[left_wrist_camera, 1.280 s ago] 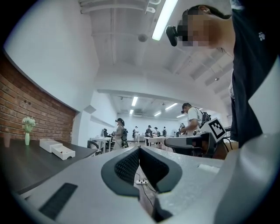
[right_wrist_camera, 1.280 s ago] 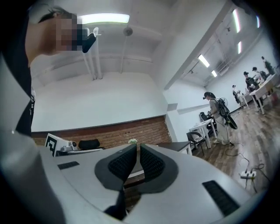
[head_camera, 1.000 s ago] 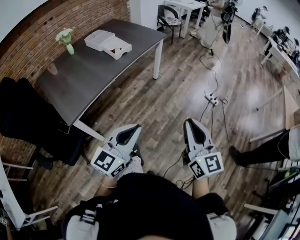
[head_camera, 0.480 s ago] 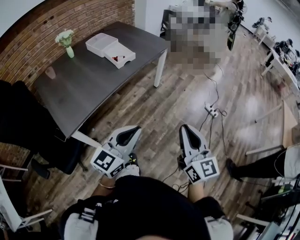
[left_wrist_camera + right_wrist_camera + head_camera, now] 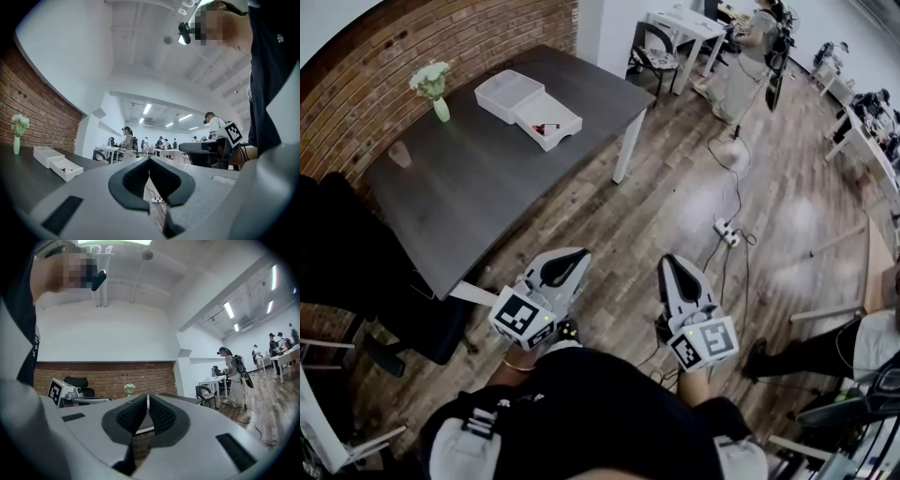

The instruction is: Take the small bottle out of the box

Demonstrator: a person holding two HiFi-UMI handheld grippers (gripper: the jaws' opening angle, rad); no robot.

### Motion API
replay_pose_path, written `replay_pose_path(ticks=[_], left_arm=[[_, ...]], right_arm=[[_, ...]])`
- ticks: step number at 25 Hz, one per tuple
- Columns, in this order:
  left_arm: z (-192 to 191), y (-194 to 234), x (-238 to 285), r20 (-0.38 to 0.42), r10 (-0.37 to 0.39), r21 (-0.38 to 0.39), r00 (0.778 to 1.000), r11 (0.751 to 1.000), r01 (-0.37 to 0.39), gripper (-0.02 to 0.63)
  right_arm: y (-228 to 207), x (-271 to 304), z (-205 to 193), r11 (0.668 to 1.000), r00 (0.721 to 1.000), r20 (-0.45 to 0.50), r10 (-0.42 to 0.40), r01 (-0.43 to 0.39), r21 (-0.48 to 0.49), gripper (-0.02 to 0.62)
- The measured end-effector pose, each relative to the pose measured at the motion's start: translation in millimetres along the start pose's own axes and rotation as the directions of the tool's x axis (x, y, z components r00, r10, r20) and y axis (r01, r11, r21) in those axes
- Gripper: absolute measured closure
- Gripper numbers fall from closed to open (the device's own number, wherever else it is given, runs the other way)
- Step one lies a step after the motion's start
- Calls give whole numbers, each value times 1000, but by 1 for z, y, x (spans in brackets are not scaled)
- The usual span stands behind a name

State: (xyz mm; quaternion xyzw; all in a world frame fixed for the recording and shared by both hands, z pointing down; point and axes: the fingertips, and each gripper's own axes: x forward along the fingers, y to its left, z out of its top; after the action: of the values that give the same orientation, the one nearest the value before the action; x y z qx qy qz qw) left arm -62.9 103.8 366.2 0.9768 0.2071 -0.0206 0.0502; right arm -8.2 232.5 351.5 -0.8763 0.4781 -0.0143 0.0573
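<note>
An open white box [image 5: 530, 107] lies on the far part of the dark grey table [image 5: 478, 178], its two halves side by side. In the nearer half lies a small thing with red on it [image 5: 546, 127], too small to make out. The left gripper view shows the same box [image 5: 57, 161] at the left, well ahead. My left gripper [image 5: 577, 254] and right gripper [image 5: 666, 262] hover over the wooden floor in front of the person's body, well short of the table. Both are shut, with nothing between the jaws. The left gripper view shows the right gripper's marker cube [image 5: 233, 133].
A vase of flowers [image 5: 432, 84] and a small cup [image 5: 399, 154] stand on the table near the brick wall. A black chair [image 5: 356, 272] is at the table's near left. A power strip with cables [image 5: 727, 233] lies on the floor. People and white tables [image 5: 689, 23] are beyond.
The table and box have come a little nearer and lower in the head view. Both grippers have drifted slightly toward the table, still shut and empty.
</note>
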Motion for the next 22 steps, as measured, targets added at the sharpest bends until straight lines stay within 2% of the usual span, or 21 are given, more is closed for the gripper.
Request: replay_pose_path(ticks=[13, 22], left_arm=[[-6, 92, 19, -2, -2, 3, 1000, 1000, 2, 604], [-18, 123, 28, -20, 2, -14, 1000, 1000, -2, 603]], right_arm=[[-4, 93, -13, 1000, 1000, -17, 0, 0, 5, 583], [-12, 129, -31, 999, 999, -52, 9, -7, 38, 586]])
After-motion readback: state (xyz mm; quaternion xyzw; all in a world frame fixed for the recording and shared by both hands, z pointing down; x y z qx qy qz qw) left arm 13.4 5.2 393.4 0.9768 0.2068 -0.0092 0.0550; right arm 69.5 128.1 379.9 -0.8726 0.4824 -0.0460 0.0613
